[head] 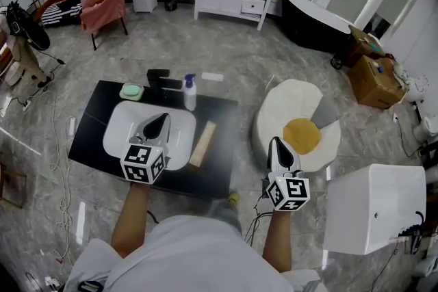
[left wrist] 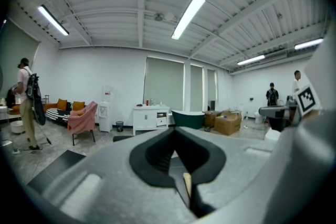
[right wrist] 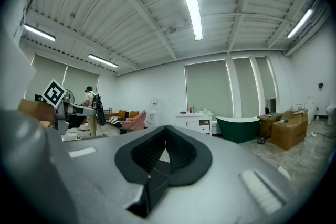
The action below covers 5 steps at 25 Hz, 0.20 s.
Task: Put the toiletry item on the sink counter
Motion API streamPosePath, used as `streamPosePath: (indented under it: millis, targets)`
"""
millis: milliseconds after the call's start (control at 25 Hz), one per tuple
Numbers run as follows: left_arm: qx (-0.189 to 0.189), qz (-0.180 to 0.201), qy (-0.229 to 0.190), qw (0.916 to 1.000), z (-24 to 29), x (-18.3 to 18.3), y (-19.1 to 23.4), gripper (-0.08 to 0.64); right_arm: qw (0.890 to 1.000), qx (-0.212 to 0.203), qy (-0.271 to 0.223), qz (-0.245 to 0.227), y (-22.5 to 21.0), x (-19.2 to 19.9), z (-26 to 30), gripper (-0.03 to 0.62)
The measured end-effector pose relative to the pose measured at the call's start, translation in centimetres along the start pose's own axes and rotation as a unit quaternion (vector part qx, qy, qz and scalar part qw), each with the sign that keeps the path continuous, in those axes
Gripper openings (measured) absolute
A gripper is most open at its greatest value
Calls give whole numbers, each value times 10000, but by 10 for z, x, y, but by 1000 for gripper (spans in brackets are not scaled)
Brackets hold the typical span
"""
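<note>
As I look down from my head, my left gripper (head: 161,118) hovers over the white sink basin (head: 120,137), jaws pressed together and empty. The pump bottle (head: 189,94) stands upright on the black counter (head: 92,130), just beyond the gripper's tips and slightly to their right. My right gripper (head: 275,142) is off the counter's right side, above a round white mat (head: 287,99).

Left gripper view: jaws closed on nothing, with a white cabinet (left wrist: 150,117) far ahead.

Right gripper view: jaws meet, holding nothing.
</note>
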<state>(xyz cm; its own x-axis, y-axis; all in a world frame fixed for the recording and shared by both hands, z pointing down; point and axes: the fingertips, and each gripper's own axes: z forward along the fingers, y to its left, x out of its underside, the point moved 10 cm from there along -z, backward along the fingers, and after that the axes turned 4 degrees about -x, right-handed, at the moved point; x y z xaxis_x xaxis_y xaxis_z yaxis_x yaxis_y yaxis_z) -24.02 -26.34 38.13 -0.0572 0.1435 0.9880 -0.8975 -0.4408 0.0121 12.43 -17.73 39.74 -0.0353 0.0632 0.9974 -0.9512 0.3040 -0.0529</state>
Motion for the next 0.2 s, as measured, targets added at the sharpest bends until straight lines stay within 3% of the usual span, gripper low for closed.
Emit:
streamPosePath:
  millis: [200]
  targets:
    - [-17,-17,-9,10000,0,-4,1,-2,10000,50,-18,19,-4,-4,-1,5]
